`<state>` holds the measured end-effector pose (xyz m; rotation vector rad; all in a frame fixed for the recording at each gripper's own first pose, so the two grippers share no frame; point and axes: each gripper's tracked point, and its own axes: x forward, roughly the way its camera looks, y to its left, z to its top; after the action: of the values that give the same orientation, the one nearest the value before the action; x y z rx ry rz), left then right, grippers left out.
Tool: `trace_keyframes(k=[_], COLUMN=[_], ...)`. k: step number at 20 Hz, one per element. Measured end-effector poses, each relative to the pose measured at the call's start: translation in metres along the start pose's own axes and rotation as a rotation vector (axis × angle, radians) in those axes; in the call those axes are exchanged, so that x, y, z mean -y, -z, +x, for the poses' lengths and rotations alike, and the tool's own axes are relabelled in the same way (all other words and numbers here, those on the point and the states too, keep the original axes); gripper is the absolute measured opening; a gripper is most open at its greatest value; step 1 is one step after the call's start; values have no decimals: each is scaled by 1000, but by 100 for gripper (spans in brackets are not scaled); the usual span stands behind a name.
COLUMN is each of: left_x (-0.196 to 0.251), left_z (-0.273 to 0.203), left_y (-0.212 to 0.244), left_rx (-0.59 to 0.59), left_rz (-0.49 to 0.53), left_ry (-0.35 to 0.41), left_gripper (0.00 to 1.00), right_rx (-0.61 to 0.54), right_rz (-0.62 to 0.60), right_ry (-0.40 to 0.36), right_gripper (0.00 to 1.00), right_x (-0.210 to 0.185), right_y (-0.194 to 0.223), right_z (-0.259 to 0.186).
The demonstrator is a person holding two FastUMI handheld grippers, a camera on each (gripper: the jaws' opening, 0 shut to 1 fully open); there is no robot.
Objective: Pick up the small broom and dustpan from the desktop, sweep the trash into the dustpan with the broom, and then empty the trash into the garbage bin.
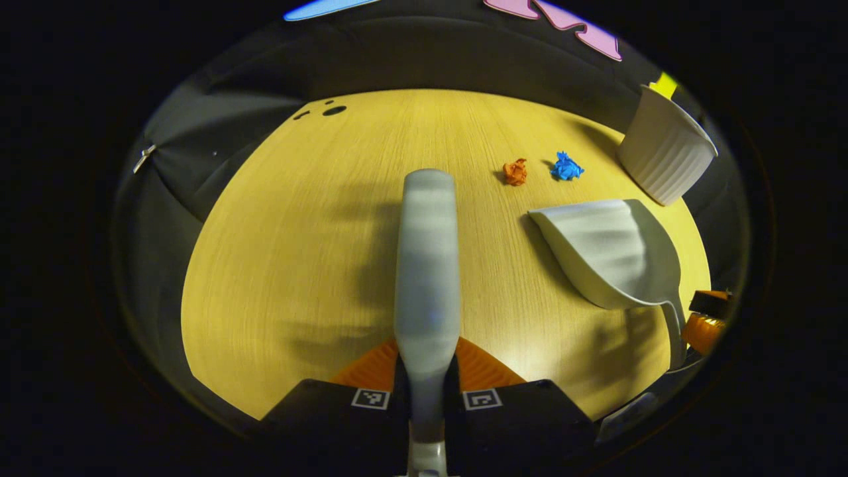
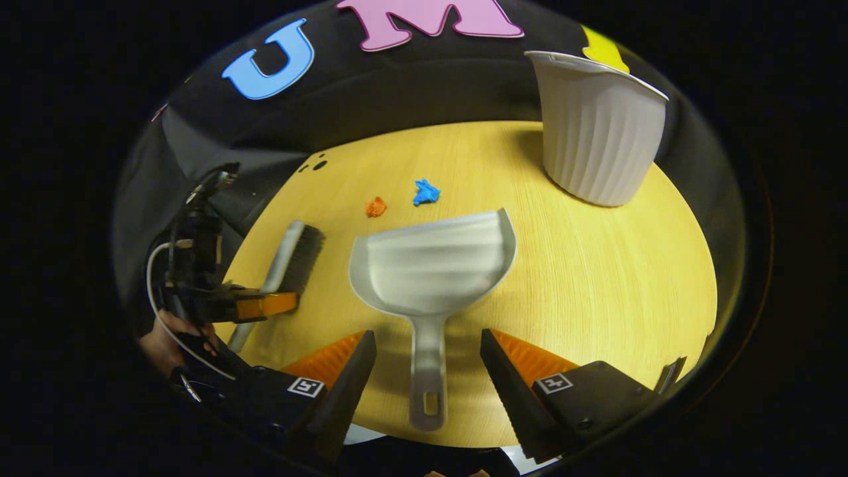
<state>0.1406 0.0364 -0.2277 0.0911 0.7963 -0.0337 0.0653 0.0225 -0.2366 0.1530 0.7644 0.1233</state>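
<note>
The left hand-held gripper [image 1: 427, 381] is closed on the handle of the small broom [image 1: 427, 258], carried above the wood-grain worktop [image 1: 298, 265]. The right hand-held gripper [image 2: 427, 371] stands wide open astride the handle of the smooth grey plastic dustpan [image 2: 434, 268], which lies flat, not yet grasped. Two crumpled paper scraps, orange [image 2: 375, 207] and blue [image 2: 426, 192], lie unswept beyond it. The ribbed white garbage bin [image 2: 599, 132] stands upright nearby. Judged early: sweeping and emptying remain.

A pale grey dustpan [image 2: 434, 265] lay on a yellow wood-grain counter [image 2: 596, 278], beside orange [image 2: 375, 207] and blue [image 2: 426, 192] paper scraps, a white ribbed bin [image 2: 599, 126], and a black-bristled broom [image 2: 298, 255].
</note>
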Motion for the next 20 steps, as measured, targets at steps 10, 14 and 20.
trace_keyframes(k=[10, 14, 20], left_x=[-27, -40, -50], left_z=[-70, -79, -73], left_y=[7, 11, 26], left_rx=[121, 130, 85], left_rz=[45, -38, -99], left_ry=[-26, -31, -39], left_gripper=[25, 24, 26], right_rx=[-56, -106, -92], right_rz=[1, -70, -156], right_ry=[110, 157, 166], right_gripper=[99, 97, 89], right_x=[7, 10, 2], right_y=[16, 26, 13], right_z=[41, 65, 78])
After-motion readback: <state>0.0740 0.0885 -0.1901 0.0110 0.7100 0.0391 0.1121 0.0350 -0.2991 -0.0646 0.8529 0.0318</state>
